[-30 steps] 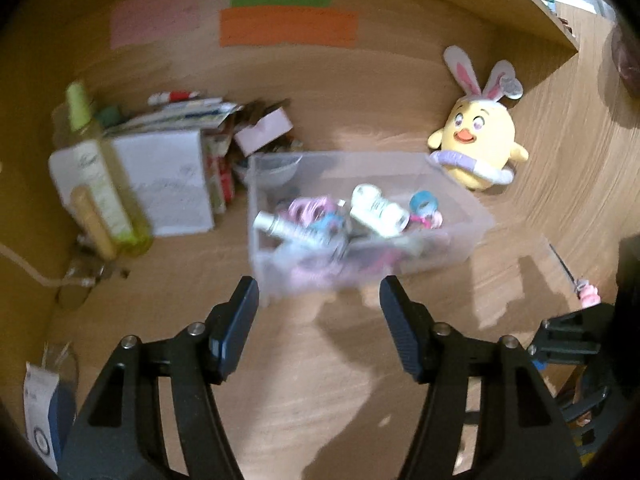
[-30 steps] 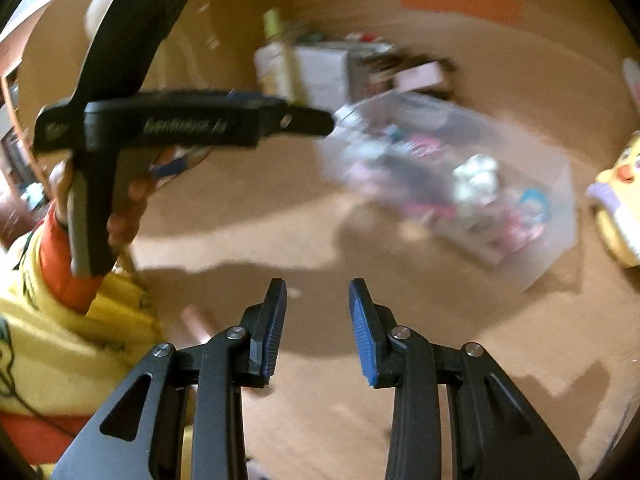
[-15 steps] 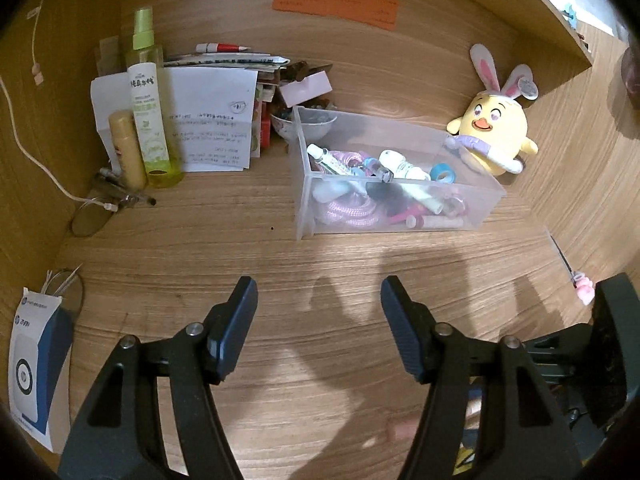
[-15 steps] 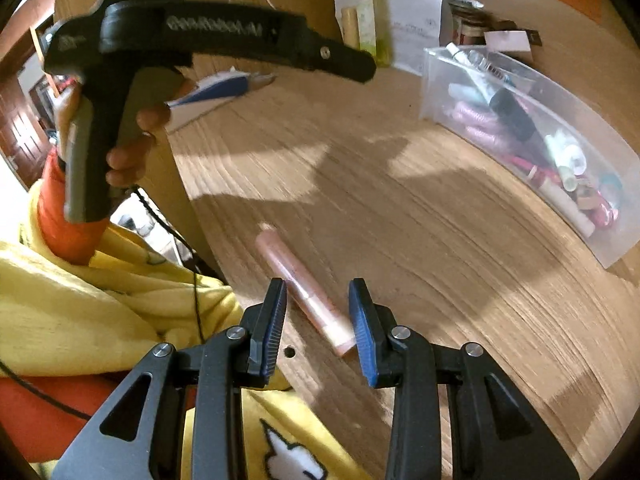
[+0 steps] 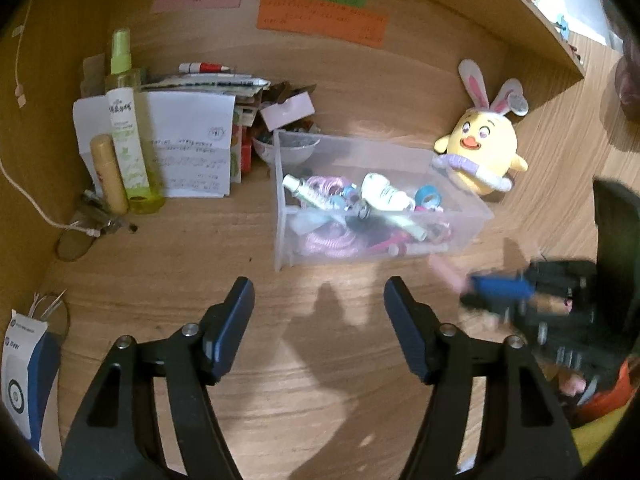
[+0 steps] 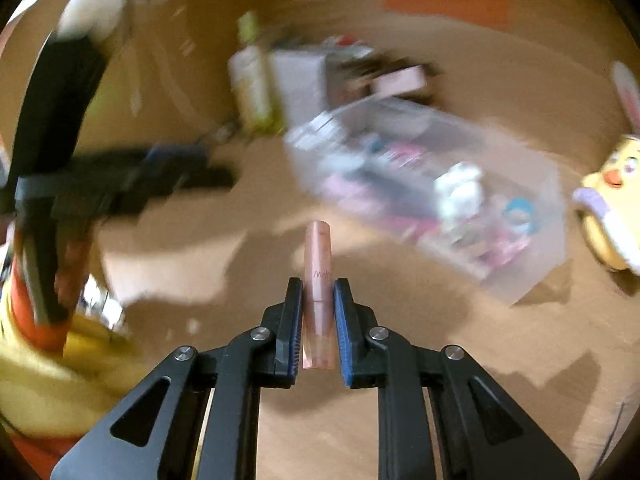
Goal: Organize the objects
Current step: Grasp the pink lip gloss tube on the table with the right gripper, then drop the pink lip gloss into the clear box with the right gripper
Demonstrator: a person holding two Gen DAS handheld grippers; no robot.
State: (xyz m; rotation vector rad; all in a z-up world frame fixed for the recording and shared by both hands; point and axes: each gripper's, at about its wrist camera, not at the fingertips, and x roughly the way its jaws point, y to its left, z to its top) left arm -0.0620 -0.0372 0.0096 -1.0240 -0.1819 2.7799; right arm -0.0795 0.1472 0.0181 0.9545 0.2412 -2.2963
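My right gripper (image 6: 317, 286) is shut on a pink lip gloss tube (image 6: 318, 268), held above the wooden desk and pointing forward. The clear plastic box (image 6: 532, 276) with several small cosmetics lies ahead and to the right, blurred. In the left wrist view the same box (image 5: 280, 216) sits just ahead of my open, empty left gripper (image 5: 319, 300). The right gripper (image 5: 500, 288) shows blurred at the right, with the pink tube (image 5: 442, 270) sticking out near the box's right front corner.
A green spray bottle (image 5: 126, 128), a tan tube (image 5: 108, 172) and a paper stack (image 5: 192, 144) stand at the back left. A yellow bunny-eared chick plush (image 5: 482, 152) sits right of the box. A blue-and-white packet (image 5: 24, 376) lies at the left edge.
My right gripper closed on the pink tube that lay near the desk's front edge, lifted it and swung toward the box. The left gripper stayed open and shifted a little.
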